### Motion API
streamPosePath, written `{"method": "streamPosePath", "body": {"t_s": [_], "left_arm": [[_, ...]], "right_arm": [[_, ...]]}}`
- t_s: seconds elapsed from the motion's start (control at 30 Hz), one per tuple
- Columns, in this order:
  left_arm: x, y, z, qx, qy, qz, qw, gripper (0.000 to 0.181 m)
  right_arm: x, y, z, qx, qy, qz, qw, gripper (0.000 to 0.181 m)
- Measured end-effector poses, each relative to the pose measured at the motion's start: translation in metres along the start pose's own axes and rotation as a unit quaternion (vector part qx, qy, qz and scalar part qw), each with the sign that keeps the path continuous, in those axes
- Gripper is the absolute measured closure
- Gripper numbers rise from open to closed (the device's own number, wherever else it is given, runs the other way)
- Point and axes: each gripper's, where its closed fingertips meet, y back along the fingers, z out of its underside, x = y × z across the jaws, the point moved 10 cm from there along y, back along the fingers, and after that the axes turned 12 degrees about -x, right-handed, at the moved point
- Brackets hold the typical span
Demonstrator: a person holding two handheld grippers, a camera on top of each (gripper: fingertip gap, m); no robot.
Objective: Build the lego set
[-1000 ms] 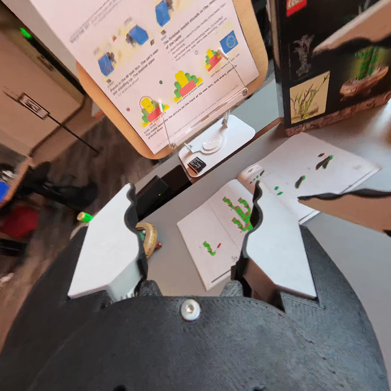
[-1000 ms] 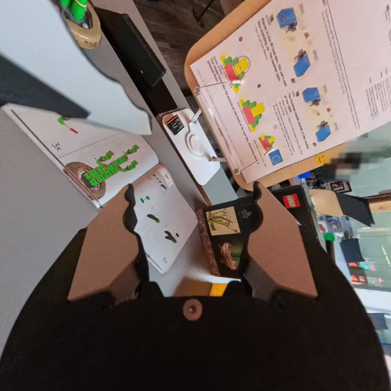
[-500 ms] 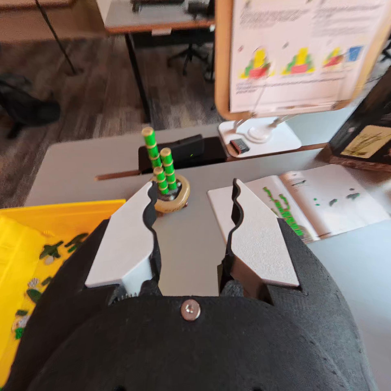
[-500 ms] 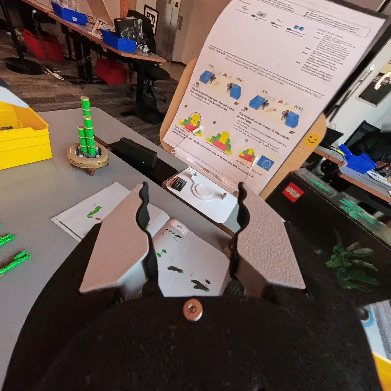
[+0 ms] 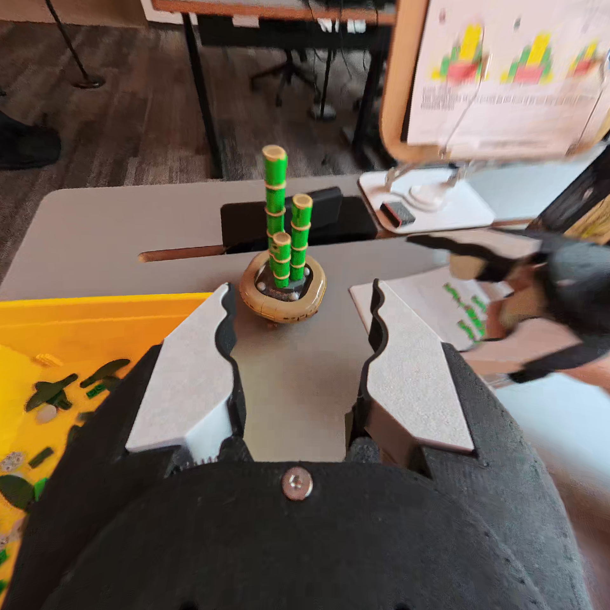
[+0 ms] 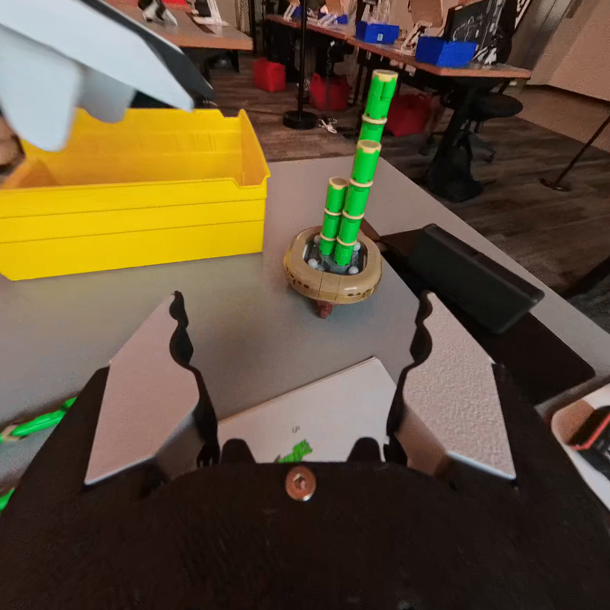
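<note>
A lego bamboo model (image 5: 283, 264) stands upright on the grey table (image 5: 99, 231): three green stalks in a round tan pot. It also shows in the right wrist view (image 6: 333, 264). My left gripper (image 5: 302, 290) is open and empty, just short of the pot. My right gripper (image 6: 302, 298) is wide open and empty, above the table near the pot; it shows blurred at the right of the left wrist view (image 5: 528, 297). A yellow bin (image 5: 66, 346) with dark green lego pieces (image 5: 59, 392) sits at the left. The open instruction booklet (image 6: 313, 409) lies under my right gripper.
A black device (image 6: 468, 277) lies in the table's slot behind the pot. A clipboard with a printed sheet (image 5: 495, 76) stands on a white stand (image 5: 429, 204) at the back right. Green stalk pieces (image 6: 36, 425) lie at the left. The table's far edge is close behind the model.
Both grippers swung from the clipboard and booklet toward the bamboo model, which now stands close in front. The left jaws narrowed, then widened a little; the right jaws opened much wider. Nothing was grasped.
</note>
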Motion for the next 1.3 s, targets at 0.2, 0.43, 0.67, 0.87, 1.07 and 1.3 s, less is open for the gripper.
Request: {"method": "streamPosePath", "body": {"t_s": [0.2, 0.43, 0.67, 0.87, 1.07, 1.3], "left_arm": [[-0.016, 0.042, -0.007, 0.095, 0.067, 0.038, 0.992, 0.102], [-0.013, 0.044, -0.009, 0.085, 0.045, -0.004, 0.995, 0.103], [-0.016, 0.04, -0.006, 0.07, 0.049, 0.006, 0.996, 0.105], [-0.018, 0.037, -0.004, 0.059, 0.051, 0.012, 0.997, 0.106], [-0.02, 0.038, -0.001, 0.041, 0.052, 0.002, 0.998, 0.106], [-0.019, 0.025, 0.016, -0.049, 0.025, 0.056, 0.997, 0.11]], "right_arm": [[0.005, -0.078, -0.014, -0.095, -0.004, 0.037, 0.995, 0.042], [0.007, -0.115, -0.014, -0.157, -0.015, 0.062, 0.986, 0.057], [0.016, -0.123, -0.009, -0.169, -0.049, 0.078, 0.981, 0.07], [0.011, -0.118, -0.008, -0.174, -0.037, 0.064, 0.982, 0.07], [-0.009, -0.101, -0.001, -0.178, -0.01, 0.035, 0.983, 0.071], [-0.038, -0.081, 0.008, -0.176, 0.019, -0.002, 0.984, 0.071]]}}
